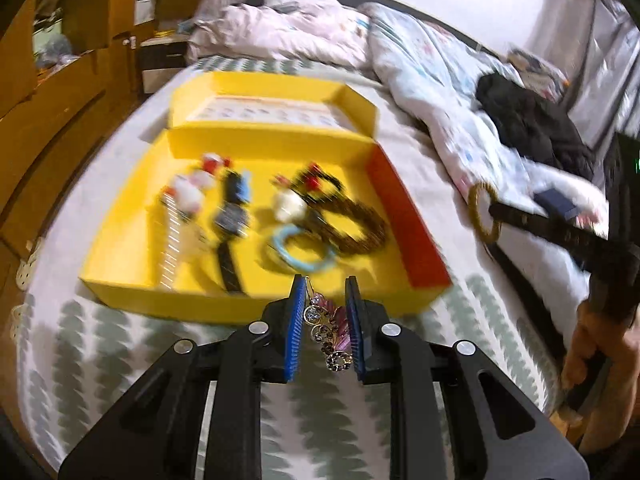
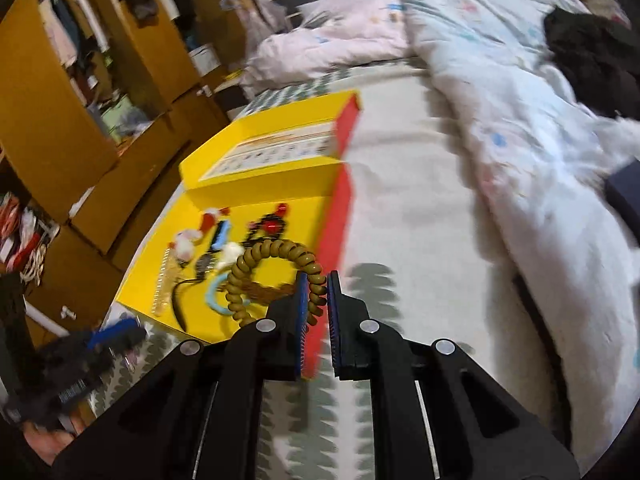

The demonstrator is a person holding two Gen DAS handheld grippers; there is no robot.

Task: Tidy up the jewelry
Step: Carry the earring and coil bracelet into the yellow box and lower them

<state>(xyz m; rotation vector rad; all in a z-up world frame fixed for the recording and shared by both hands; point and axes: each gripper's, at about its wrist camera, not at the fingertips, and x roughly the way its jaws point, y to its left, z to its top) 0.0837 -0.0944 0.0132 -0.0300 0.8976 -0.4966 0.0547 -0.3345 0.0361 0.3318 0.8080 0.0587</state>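
Between the blue pads of the left gripper (image 1: pixel 322 326) a jewelled hair clip (image 1: pixel 329 334) with round rhinestone discs and pink petals is sitting, the jaws standing only partly closed around it; the clip is lying against the right-hand pad, while a small gap is showing at the left one. Just ahead of these fingers a yellow box (image 1: pixel 124 216) with a red side wall is resting on the leaf-patterned bedsheet (image 1: pixel 76 344), its lid lying open beyond it. Inside the box, straight ahead, a blue ring (image 1: pixel 301 250) and a brown coiled hair tie (image 1: pixel 352 224) are lying close together, with a black watch (image 1: pixel 230 220) and a white-and-red character clip (image 1: pixel 190 192) further to the left; motion blur is softening all of them. Far off to the right, the right gripper (image 1: pixel 496 210) is reaching over the rumpled quilt (image 1: pixel 432 92). Seen from its own camera, the right gripper (image 2: pixel 318 300) is pinching a second brown coiled hair tie (image 2: pixel 276 276), its jaws nearly closed on the coil, which is looping up and to the left of the fingers, in front of the near right corner of the yellow box (image 2: pixel 280 188). Low at the left of that view, the left gripper (image 2: pixel 116 332) is appearing as a blurred dark shape with a blue pad.
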